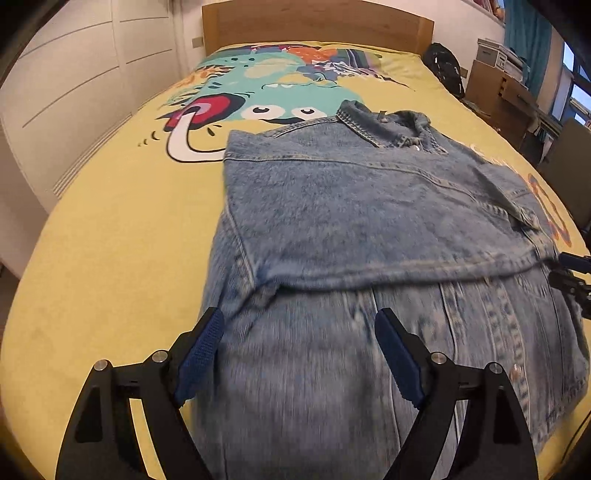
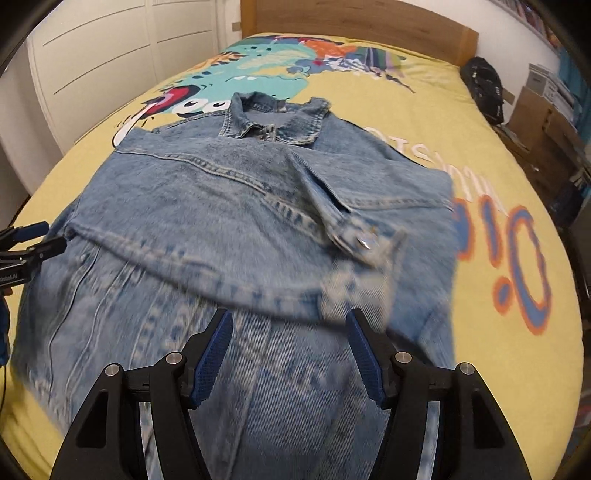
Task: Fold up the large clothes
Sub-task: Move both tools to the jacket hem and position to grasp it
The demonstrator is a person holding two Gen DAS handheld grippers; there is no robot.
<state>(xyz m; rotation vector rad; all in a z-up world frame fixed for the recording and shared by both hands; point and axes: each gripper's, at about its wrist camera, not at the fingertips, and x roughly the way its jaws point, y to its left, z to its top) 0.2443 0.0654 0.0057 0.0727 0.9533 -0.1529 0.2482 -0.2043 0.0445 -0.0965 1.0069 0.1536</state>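
Observation:
A light-blue denim jacket (image 1: 369, 229) lies flat on the bed, collar (image 1: 384, 122) toward the headboard, both sleeves folded across its chest. In the right wrist view the jacket (image 2: 240, 206) shows a sleeve cuff with a metal button (image 2: 365, 242) lying on top. My left gripper (image 1: 299, 332) hovers open over the jacket's lower left part, nothing between its blue pads. My right gripper (image 2: 290, 330) hovers open over the lower right part, also holding nothing. Each gripper's black tip shows at the edge of the other's view: the right gripper (image 1: 572, 273) and the left gripper (image 2: 33, 240).
The bed has a yellow cover (image 1: 110, 240) with a colourful cartoon print and a wooden headboard (image 1: 317, 22). White wardrobe doors (image 1: 74, 85) stand on the left. A black bag (image 1: 445, 68), cardboard boxes (image 1: 498, 88) and shelves crowd the right side.

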